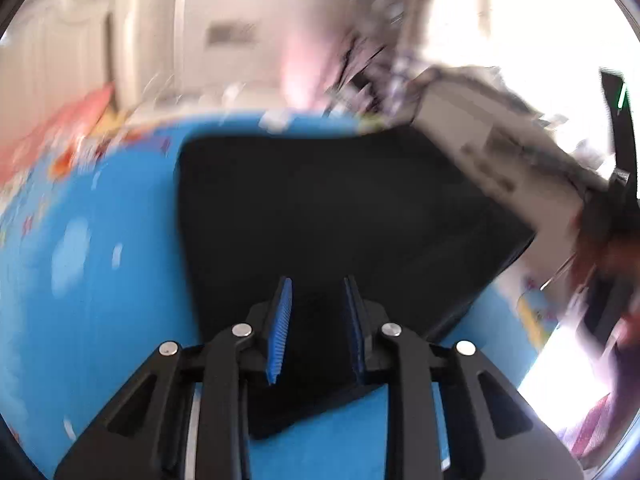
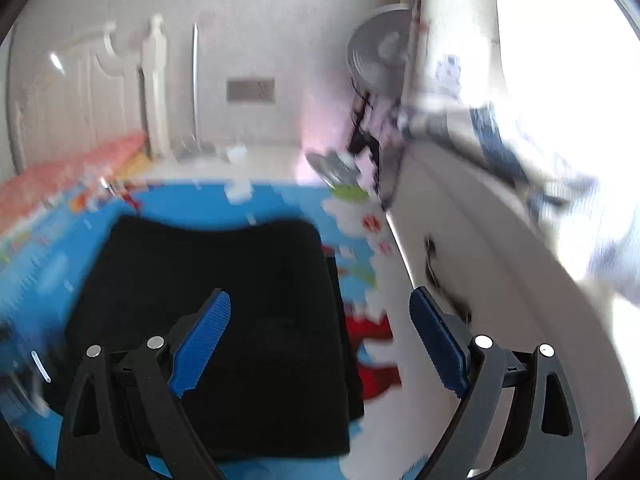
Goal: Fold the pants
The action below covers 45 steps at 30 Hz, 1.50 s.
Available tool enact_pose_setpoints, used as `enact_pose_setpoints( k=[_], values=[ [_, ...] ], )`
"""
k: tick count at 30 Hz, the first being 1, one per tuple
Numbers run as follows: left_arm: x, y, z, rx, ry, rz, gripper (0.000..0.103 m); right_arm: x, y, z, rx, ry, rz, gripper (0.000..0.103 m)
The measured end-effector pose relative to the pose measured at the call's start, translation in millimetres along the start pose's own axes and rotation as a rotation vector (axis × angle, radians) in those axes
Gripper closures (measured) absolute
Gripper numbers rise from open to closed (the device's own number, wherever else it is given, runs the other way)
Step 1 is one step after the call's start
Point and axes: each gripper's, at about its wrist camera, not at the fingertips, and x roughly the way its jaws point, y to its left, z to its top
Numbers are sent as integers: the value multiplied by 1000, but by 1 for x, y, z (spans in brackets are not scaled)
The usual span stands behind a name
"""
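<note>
Both the left claw (image 1: 318, 328) and right claw (image 2: 320, 344) hang released above folded black pants (image 2: 224, 304) on a blue mat (image 1: 100, 240).

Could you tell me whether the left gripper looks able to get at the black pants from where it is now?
Probably yes: the left gripper is open directly over the pants, nothing between.

both wrist views look down close over the black pants (image 1: 320, 220) (image 2: 208, 320) on the blue mat (image 1: 112, 260).

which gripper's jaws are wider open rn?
The right gripper: its blue pads stand far apart over the black pants. The left gripper shows only a narrow gap.
</note>
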Motion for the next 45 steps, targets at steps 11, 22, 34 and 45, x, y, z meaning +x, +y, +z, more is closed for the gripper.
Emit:
enact_pose_setpoints(
  k=[11,22,34,45],
  values=[
    [173,-86,142,149,202,-253,84,41,-13,-17,119,162,25,21],
    [162,-64,136,-8,156,-261,76,45,-12,-21,144,176,27,20],
    [75,-35,57,-30,172,-24,6,45,-11,-21,141,174,13,19],
    [48,-22,24,-1,147,135,2,41,-9,-19,129,175,-4,17]
  ],
)
